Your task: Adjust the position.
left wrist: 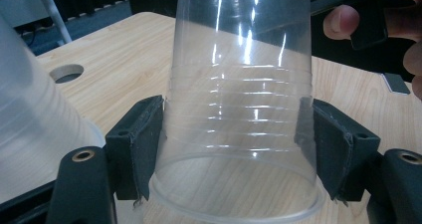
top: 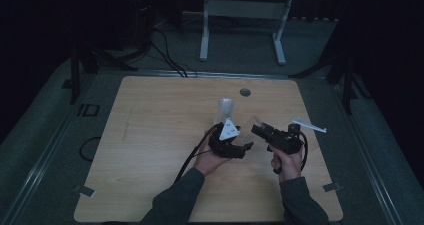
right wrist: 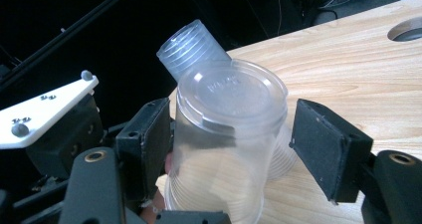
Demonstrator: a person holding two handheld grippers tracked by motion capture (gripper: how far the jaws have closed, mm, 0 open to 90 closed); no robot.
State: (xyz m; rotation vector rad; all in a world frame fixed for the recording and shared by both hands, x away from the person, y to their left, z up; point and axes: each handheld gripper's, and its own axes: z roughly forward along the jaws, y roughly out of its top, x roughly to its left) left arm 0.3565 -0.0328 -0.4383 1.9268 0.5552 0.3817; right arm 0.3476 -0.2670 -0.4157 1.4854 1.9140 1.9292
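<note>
Two black pads of the left gripper [left wrist: 234, 154] press the ribbed sides of an upturned clear cup [left wrist: 239, 99], clamped between its jaws. The right gripper [right wrist: 239, 154] stands wide, its jaws flanking that cup without touching; a stack of cups [right wrist: 191, 47] lies beyond.

Clear cup, black claw pads

My cup [left wrist: 239, 109] is see-through plastic with ridged rings; my tabletop [top: 165, 135] is pale wood grain; my sleeves [top: 175, 200] are grey.
</note>
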